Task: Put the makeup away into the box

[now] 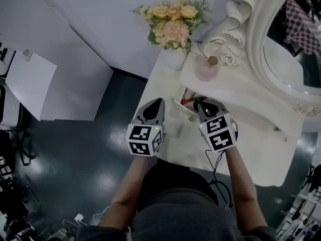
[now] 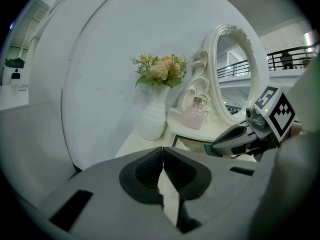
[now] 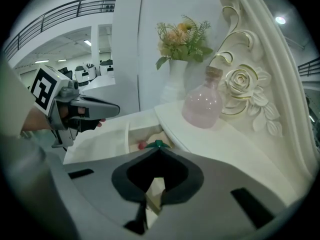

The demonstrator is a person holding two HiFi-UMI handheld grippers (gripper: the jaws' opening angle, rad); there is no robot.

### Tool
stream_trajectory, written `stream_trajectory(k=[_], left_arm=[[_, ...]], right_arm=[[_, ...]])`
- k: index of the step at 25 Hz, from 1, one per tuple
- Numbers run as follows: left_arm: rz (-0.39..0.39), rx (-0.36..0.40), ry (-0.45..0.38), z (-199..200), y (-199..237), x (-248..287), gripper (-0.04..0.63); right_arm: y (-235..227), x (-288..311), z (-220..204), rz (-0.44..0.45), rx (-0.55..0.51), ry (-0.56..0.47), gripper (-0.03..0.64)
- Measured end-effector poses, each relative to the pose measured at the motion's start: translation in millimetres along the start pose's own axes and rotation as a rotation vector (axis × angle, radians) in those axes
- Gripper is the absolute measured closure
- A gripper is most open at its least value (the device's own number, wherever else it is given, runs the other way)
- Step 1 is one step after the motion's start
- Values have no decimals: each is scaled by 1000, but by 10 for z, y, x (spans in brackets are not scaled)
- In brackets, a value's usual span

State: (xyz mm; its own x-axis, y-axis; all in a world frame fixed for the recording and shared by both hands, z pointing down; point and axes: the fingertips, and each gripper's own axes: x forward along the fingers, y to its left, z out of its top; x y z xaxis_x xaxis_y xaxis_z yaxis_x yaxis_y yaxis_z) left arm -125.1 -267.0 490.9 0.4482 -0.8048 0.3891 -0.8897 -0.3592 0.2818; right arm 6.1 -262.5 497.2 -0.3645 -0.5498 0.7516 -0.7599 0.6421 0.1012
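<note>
Pinching a small green makeup piece [image 3: 158, 144] at its very tips, the right gripper [image 3: 158, 153] has its jaws pressed together, and it points steeply down at the box [image 3: 134, 132]. The box is open on the white table [image 1: 251, 149], and the green piece hangs just above its open top, over the side of the box nearest to me. I judge that it is not yet inside. Only a little tip of the piece shows beyond the jaws, so I cannot tell how its long axis lies; I suppose it runs along the jaws, towards the box. Inside the box, at the end farther from me, a small red thing [image 3: 142, 145] already lies. Beyond the box, on a raised shelf, stands a pink bottle [image 1: 206, 70]. The left gripper [image 2: 163, 154] is to the left of the box, near the table edge and apart from the box; its jaws are closed together with nothing between them. So the right gripper is clearly the nearer one to the box, and the coming move belongs to it. The box lies straight ahead of it and below, so I think I need only to lower it a little and then to spread the jaws. One risk that I see is that the piece could catch the near wall of the box and fall outside it, on the table.
</note>
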Motion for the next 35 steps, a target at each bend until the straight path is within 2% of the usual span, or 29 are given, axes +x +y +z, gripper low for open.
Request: stream_trajectory(k=[21,35], left_arm=[[-2,-18,11,-50,43,18,589],[-4,-24,18,-69,27,27,589]], right_arm=[[17,64,-60,-14,-32,74,595],[-3,34,-94,6,16,81,561]])
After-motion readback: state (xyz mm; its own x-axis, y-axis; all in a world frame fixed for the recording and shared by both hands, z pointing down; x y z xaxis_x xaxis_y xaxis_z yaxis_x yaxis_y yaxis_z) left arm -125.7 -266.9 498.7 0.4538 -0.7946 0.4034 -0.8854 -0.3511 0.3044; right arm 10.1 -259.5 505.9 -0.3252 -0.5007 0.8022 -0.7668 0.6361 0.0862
